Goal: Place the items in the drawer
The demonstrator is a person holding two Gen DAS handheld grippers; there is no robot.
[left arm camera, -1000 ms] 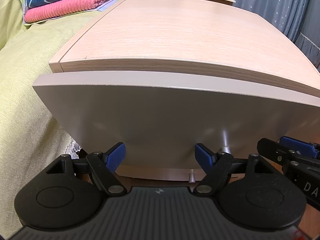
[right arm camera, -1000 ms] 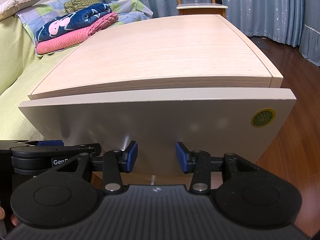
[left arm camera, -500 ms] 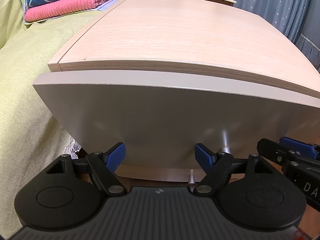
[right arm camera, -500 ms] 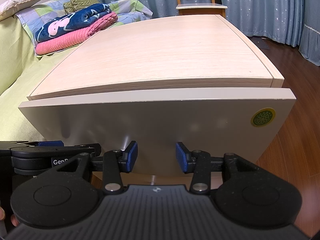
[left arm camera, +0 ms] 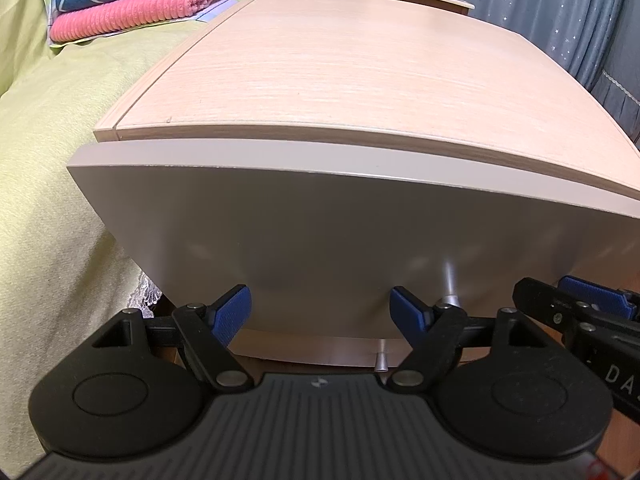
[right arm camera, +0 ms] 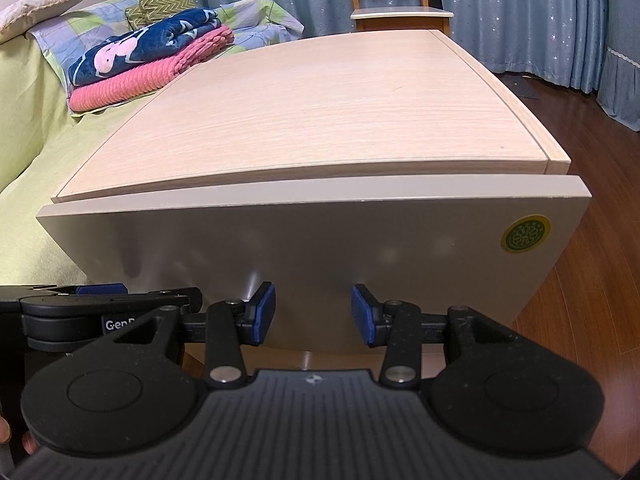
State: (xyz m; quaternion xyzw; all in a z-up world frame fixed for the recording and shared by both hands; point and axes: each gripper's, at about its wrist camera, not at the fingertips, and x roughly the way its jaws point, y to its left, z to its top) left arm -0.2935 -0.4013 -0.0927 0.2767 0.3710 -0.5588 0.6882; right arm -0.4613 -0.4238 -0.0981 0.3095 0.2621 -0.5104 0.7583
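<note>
Before the drawer front (left arm camera: 320, 236), both jaws gape empty.

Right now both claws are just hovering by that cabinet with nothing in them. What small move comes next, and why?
Probably ease the right claw forward onto the small silver knob and pull. The grey drawer front sits nearly flush under the pale wooden cabinet top, and both it and the left claw are open and empty, so nothing can go in until the drawer opens.

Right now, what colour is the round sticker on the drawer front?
Green with a yellow rim: the sticker shows only in the right wrist view.
</note>
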